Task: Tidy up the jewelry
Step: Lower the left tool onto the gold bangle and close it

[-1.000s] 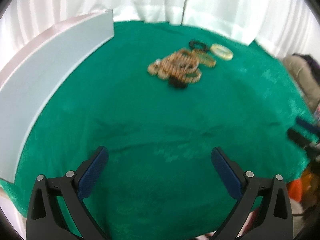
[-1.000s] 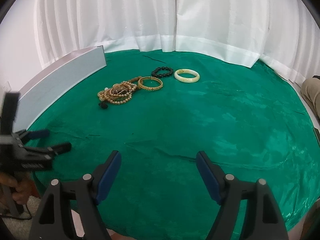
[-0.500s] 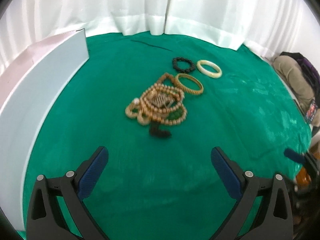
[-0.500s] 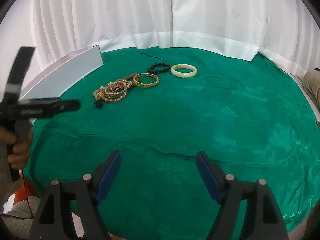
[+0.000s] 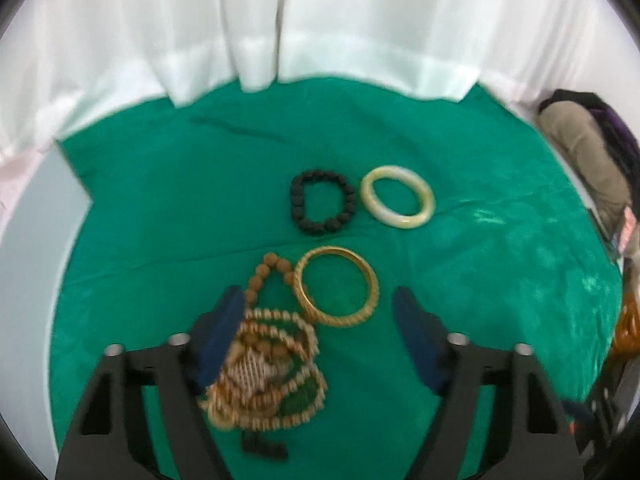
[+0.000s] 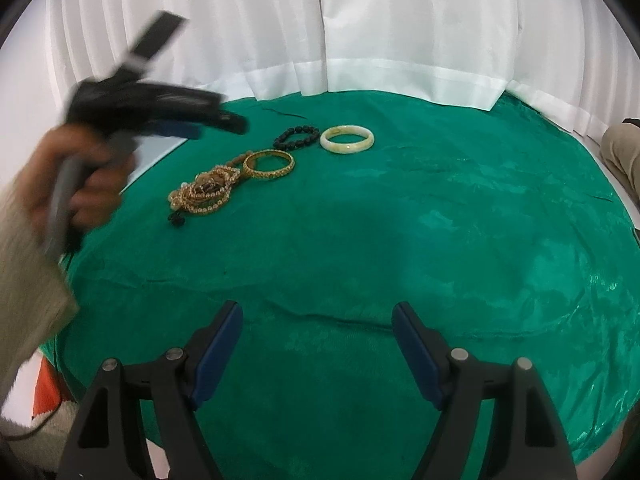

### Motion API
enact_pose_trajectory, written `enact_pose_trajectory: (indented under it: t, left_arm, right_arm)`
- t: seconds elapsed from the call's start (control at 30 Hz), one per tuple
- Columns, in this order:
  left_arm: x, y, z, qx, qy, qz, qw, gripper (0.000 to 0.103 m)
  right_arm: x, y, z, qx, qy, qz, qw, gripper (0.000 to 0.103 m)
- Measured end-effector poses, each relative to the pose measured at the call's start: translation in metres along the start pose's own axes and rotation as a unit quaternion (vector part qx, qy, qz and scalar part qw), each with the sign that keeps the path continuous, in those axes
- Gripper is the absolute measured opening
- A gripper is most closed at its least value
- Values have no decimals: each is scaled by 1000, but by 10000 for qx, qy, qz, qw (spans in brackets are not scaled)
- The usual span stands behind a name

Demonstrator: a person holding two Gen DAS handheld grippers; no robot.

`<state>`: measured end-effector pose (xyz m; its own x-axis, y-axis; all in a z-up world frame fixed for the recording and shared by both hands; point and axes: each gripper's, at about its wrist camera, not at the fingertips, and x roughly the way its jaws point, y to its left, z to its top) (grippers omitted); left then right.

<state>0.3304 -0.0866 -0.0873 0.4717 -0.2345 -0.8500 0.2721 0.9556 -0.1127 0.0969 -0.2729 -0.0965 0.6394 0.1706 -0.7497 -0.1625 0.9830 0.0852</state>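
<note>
Left wrist view puts your left gripper (image 5: 316, 328) right over the jewelry, and honestly the organizing has barely started. Nothing looks sorted or put away yet: all the pieces lie loose on the green cloth (image 5: 500, 280). The beaded necklace pile (image 5: 266, 372) is a tangled heap, and it sits between the left fingers, closer to the left-hand pad, which seems to overlap its edge. The jaws have just been closing in, but they're at a middling gap and I can't see the pads pressing on anything, so I'd call it not gripped. My guess is you're lining up to pick that heap first.

Just past the pile, touching its brown bead loop, lies the gold bangle (image 5: 337, 285). Further back the black bead bracelet (image 5: 322, 202) and the pale jade-like bangle (image 5: 397, 196) sit side by side, nearly touching.

Right wrist view gives you the wider layout the close-up can't: your hand (image 6: 86, 184) wrapped around the left tool's handle, that gripper hanging above the cloth on the near-left side of the pile rather than down in it, and a big bare stretch of cloth in front of the right gripper (image 6: 318, 344). That one has its fingers spread wide with nothing between them, well apart from every piece.

What only the close-up gives is the detail of the heap, including a small dark bit (image 5: 264, 446) at its near edge. A grey board (image 5: 36, 240) stands at the left edge, maybe where things go, but I can't tell.
</note>
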Motion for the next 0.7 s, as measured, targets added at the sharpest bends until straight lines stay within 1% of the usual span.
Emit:
enact_pose_trajectory:
  t: [0.07, 0.1, 0.17, 0.2, 0.23, 0.27, 0.33, 0.5, 0.57, 0.7]
  left_arm:
    - [27, 8, 8, -161, 385, 82, 9991, 56]
    - [38, 11, 10, -225, 579, 87, 9980, 53]
    - [55, 12, 11, -292, 839, 63, 9960, 41]
    - [60, 11, 10, -284, 931, 81, 9952, 37]
    - [61, 10, 10, -250, 926, 149, 9953, 28]
    - [61, 8, 10, -180, 875, 216, 9958, 13]
    - [59, 8, 11, -255, 893, 81, 9956, 10]
    - [31, 21, 8, -630, 641, -281, 9956, 10]
    - [19, 28, 4, -787, 565, -438, 9943, 10]
    - [-6, 47, -11, -1199, 393, -835, 9885, 10]
  right_arm:
    - [0, -6, -2, 52, 35, -8, 10000, 79]
    - [0, -9, -3, 95, 49, -13, 9999, 79]
    - [0, -16, -3, 169, 65, -26, 9998, 79]
    - [0, -19, -3, 200, 66, -39, 9998, 79]
    - [0, -22, -3, 226, 66, -51, 9997, 79]
    - [0, -24, -3, 253, 64, -61, 9996, 79]
    - [0, -28, -2, 288, 66, -72, 9995, 79]
    - [-2, -30, -3, 301, 64, -105, 9995, 79]
    - [0, -29, -2, 307, 83, -100, 9994, 79]
    - [3, -26, 0, 304, 158, -37, 9994, 79]
